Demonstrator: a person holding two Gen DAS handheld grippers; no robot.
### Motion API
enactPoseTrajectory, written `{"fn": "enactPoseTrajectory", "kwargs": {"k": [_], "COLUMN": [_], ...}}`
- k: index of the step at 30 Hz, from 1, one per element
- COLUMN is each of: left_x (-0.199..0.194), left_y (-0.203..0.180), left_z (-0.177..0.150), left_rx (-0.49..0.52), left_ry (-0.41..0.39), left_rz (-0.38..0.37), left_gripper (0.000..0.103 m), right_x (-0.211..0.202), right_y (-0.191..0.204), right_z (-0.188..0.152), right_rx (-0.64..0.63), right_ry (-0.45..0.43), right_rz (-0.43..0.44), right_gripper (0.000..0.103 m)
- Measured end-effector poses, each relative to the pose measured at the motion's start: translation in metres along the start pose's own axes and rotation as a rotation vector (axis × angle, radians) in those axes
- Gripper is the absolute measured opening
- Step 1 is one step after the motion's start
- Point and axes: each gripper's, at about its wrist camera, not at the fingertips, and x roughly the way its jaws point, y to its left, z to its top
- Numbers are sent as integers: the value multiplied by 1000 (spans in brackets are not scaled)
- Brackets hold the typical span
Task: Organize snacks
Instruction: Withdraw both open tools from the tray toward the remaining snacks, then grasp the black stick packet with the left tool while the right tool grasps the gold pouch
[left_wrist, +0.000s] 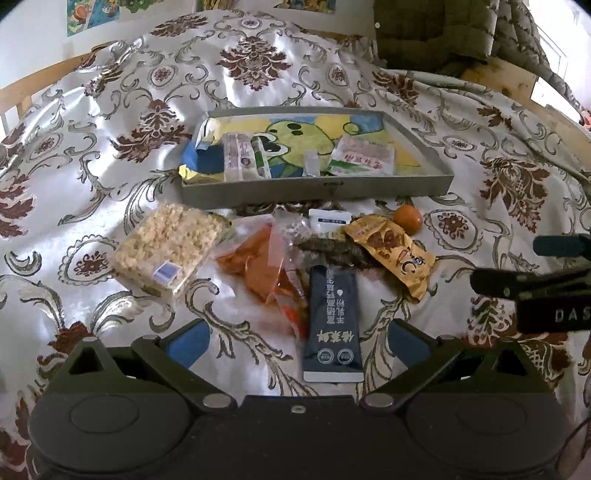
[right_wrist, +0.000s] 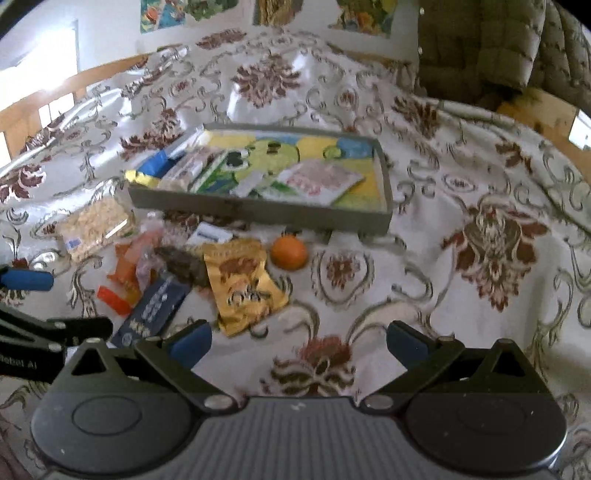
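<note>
A grey tray (left_wrist: 321, 189) (right_wrist: 258, 210) with a cartoon picture inside holds several packets. In front of it, loose snacks lie on the patterned cloth: a puffed-rice block (left_wrist: 166, 249) (right_wrist: 94, 227), orange packets (left_wrist: 266, 266) (right_wrist: 125, 273), a dark blue sachet (left_wrist: 332, 321) (right_wrist: 155, 310), a gold packet (left_wrist: 391, 251) (right_wrist: 243, 284), a small white packet (left_wrist: 328, 218) and an orange fruit (left_wrist: 407, 219) (right_wrist: 289, 252). My left gripper (left_wrist: 299, 341) stands open just short of the blue sachet. My right gripper (right_wrist: 299, 343) is open over bare cloth, right of the pile.
A floral cloth (left_wrist: 110, 147) covers the table. An olive padded coat (left_wrist: 443, 33) (right_wrist: 491, 48) hangs at the back right. Posters (right_wrist: 162, 13) are on the far wall. Wooden edges (left_wrist: 37, 85) show at the sides.
</note>
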Motion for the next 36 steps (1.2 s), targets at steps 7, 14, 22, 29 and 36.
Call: {"fn": "enactPoseTrajectory", "kwargs": {"k": [7, 14, 22, 29, 36], "left_x": [1, 8, 26, 40, 59], "left_y": [-3, -9, -20, -16, -17], "left_z": [2, 5, 11, 11, 9], "left_rx": [23, 51, 134, 105, 100], "left_ry": [-38, -55, -80, -28, 58], "left_rz": [-2, -63, -140, -225, -244], "left_gripper": [102, 102, 102, 98, 90], "right_x": [-4, 2, 23, 46, 67], "right_y": [-9, -15, -17, -18, -9], "right_z": [12, 22, 34, 36, 33], "right_rx": [64, 61, -13, -24, -48], "right_ry": [-68, -89, -106, -19, 66], "right_rz": [60, 93, 151, 211, 284], "right_gripper": [103, 103, 103, 103, 97]}}
